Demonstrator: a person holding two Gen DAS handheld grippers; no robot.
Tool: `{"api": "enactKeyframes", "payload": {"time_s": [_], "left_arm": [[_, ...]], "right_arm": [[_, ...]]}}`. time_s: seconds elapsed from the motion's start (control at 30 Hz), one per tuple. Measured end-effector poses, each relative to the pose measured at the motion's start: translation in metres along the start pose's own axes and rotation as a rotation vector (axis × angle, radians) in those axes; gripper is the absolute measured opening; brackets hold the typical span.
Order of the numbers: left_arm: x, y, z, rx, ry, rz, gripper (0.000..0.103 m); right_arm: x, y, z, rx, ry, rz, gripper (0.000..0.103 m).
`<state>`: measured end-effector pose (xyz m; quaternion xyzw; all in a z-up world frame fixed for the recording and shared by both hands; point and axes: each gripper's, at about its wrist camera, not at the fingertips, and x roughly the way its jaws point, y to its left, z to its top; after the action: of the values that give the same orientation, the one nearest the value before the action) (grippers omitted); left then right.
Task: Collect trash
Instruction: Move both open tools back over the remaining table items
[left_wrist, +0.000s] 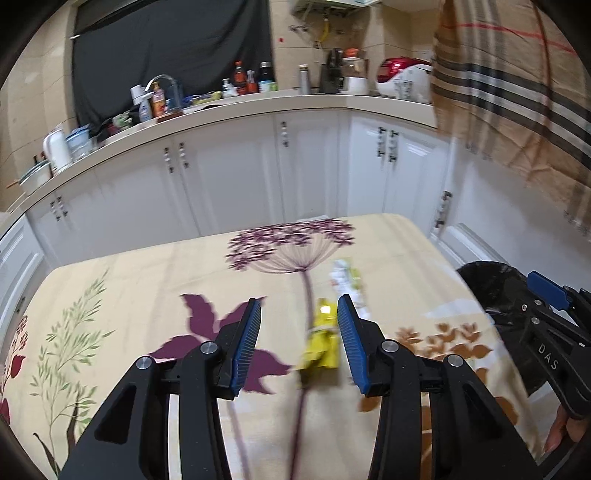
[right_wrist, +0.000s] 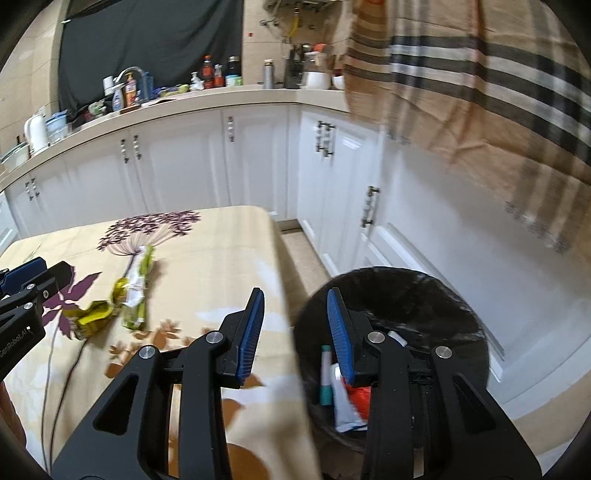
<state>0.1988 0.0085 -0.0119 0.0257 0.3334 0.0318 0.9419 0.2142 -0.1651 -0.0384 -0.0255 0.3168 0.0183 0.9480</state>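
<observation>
While the left gripper (left_wrist: 299, 341) hangs over the flowered tablecloth (left_wrist: 147, 280), its blue pads stand apart with nothing pressed between them, and a crumpled yellow wrapper (left_wrist: 322, 345) lies on the cloth below the gap. Just beyond it, toward the table's far edge, lies a white-and-green packet (right_wrist: 138, 284), touching the wrapper's end. The right gripper (right_wrist: 295, 332) is narrowly parted and empty, hovering past the table's right edge above a black-lined trash bin (right_wrist: 424, 295), which holds a tube (right_wrist: 341, 402) and red scraps (right_wrist: 360, 397).
</observation>
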Motion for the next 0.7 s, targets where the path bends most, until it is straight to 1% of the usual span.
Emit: {"api": "enactKeyframes", "payload": {"time_s": [0.3,0.6,0.7], "left_arm": [[0.002,0.047,-0.010,-0.062,0.018,0.050,0.044],[0.004,0.088,-0.019,-0.106,0.032,0.096,0.044],[0.005,0.099,-0.022,-0.116,0.035,0.115,0.046]], "right_arm": [[0.008,0.050,0.007,-0.062,0.015,0.047,0.035],[0.018,0.088,0.010,-0.109,0.037,0.080,0.035],[0.025,0.098,0.010,-0.121,0.049,0.089,0.036]]}}
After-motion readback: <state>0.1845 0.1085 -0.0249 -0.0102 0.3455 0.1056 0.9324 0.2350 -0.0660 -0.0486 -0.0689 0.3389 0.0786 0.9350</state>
